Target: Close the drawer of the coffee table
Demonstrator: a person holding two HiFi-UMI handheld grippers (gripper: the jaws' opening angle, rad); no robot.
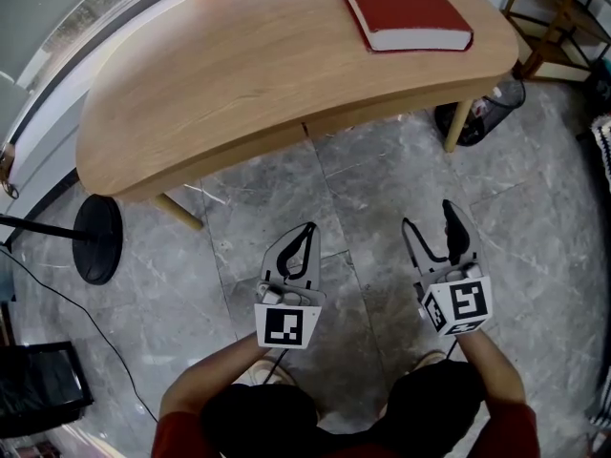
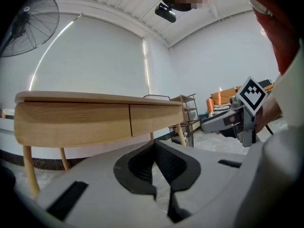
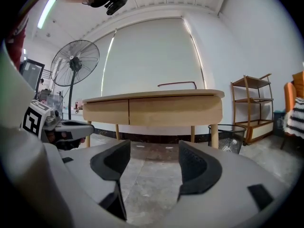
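Drawer fronts of pale wood point(image 3: 175, 110) sit flush in the near edge of the oval pale-wood worktop point(image 1: 258, 55), split by one vertical seam, with no gap showing. A red hardback book point(image 1: 401, 8) lies on the worktop's far right. Both grippers hang over the grey stone floor point(image 1: 363, 189), apart from the drawers. The left gripper point(image 1: 307, 232) has its fingers together, empty; the right gripper point(image 1: 430, 222) has its fingers spread, empty.
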